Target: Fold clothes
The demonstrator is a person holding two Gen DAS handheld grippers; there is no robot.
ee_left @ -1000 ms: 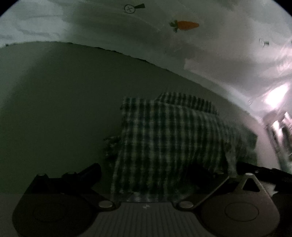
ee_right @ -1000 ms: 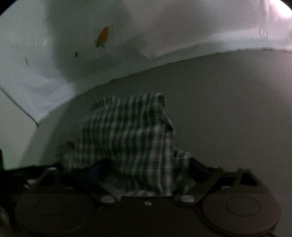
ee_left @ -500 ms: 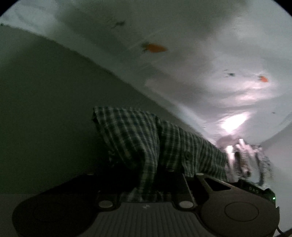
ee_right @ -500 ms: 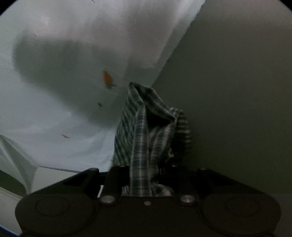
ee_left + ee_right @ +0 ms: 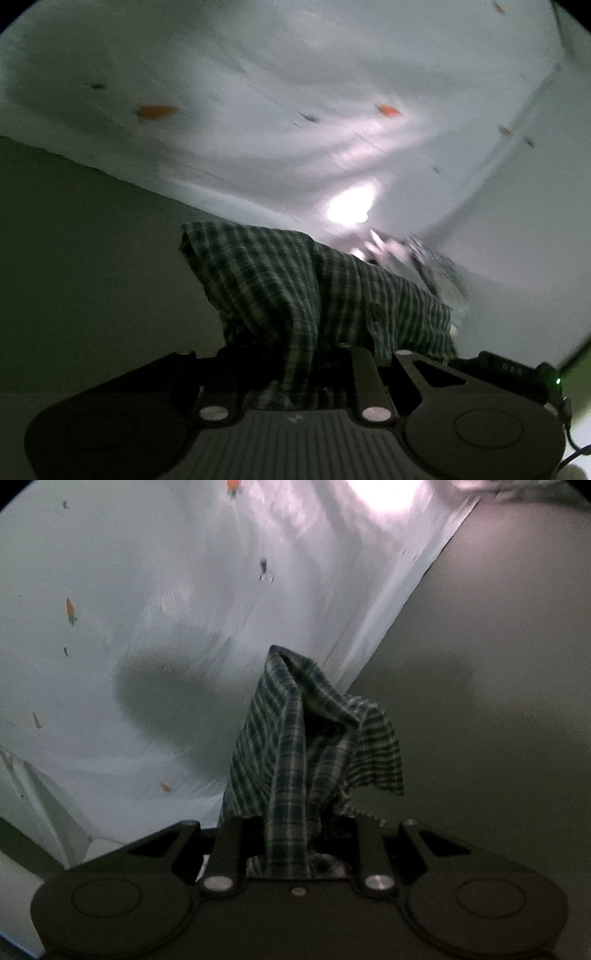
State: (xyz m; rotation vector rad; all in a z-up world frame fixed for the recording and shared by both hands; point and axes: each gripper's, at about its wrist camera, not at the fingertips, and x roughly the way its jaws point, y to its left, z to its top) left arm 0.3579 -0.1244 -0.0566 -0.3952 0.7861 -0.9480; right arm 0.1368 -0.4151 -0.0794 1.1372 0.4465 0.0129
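Now both pairs of fingers are clenched on the plaid shirt (image 5: 314,295): left gripper (image 5: 295,373) and right gripper (image 5: 295,845) each pinch a bunched fold. Shirt hangs above the grey mat (image 5: 480,664). Advice: keep both grips level and spread it taut before laying it down.

- The grey surface (image 5: 480,664) lies bare and open to pass.
- Draped plaid shirt (image 5: 295,288) blocks straight ahead.
- A blurred heap (image 5: 424,258), perhaps clothes, sits beyond.
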